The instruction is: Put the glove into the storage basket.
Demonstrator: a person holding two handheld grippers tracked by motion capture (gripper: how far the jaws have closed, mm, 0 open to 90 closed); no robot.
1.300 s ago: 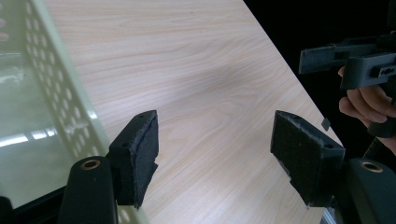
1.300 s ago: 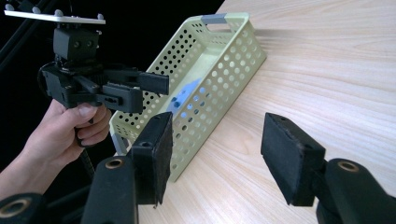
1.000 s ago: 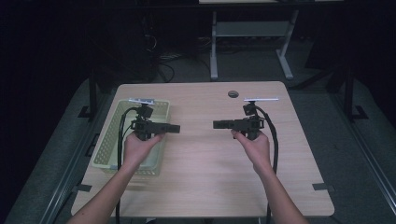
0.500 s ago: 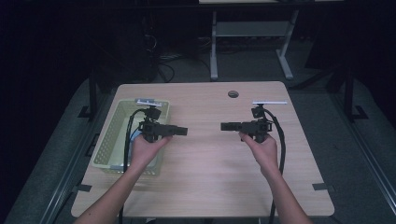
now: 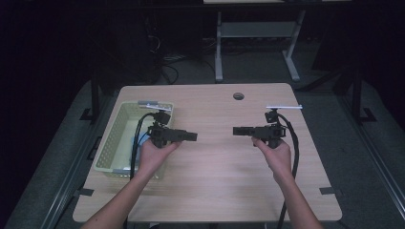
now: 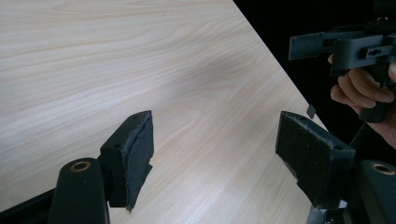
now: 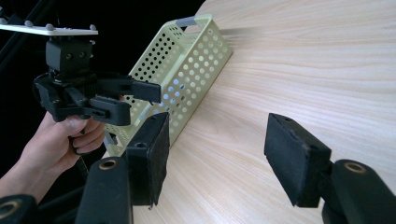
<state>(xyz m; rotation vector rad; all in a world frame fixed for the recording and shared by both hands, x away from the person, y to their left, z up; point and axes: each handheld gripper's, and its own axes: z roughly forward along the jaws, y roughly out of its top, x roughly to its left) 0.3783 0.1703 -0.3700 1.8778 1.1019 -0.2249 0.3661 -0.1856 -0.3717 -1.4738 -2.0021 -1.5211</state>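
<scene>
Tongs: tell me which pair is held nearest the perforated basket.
The left tongs, held beside the pale green basket near its right rim. The right tongs sit farther toward the table's right half, away from the basket.

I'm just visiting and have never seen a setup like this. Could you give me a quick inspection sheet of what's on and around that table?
Surface: pale wooden table with a round hole near its far edge.
Job's things: light green perforated basket at the table's left side; something blue lies inside, too hidden to identify.
Clutter: nothing seen.
Grippers: left gripper and right gripper are both open, empty, held above the table, pointing toward each other.
Cables: a black cable trails from the left gripper, another from the right.
Surroundings: dark room, grey floor, a table frame behind.
</scene>
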